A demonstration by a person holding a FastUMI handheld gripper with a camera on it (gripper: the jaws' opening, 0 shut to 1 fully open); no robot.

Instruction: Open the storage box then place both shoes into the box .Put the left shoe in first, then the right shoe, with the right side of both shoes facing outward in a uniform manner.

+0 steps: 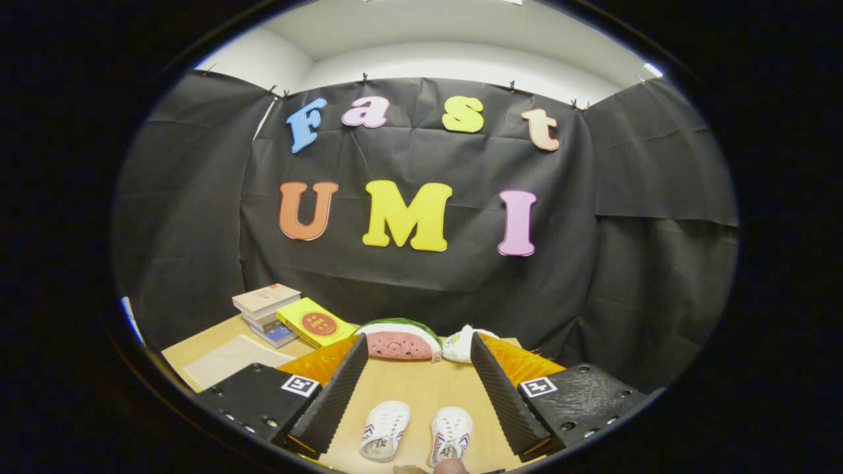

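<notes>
Two small white shoes with red and blue stripes lie side by side on the wooden table (421, 388), toes pointing away from me. The left shoe (384, 430) and the right shoe (450, 434) both sit low between my fingers, well below them. My gripper (419, 347) is open, its fingers spread wide with nothing between them, held above the table. A fingertip of a person's hand (450, 467) shows just in front of the right shoe.
A watermelon-slice plush (402, 340) and a white plush (464, 343) lie at the table's far edge by the cloth wall. A stack of books (267, 313) with a yellow book (315, 323) leaning on it stands far left. A pale flat sheet (227, 359) lies left.
</notes>
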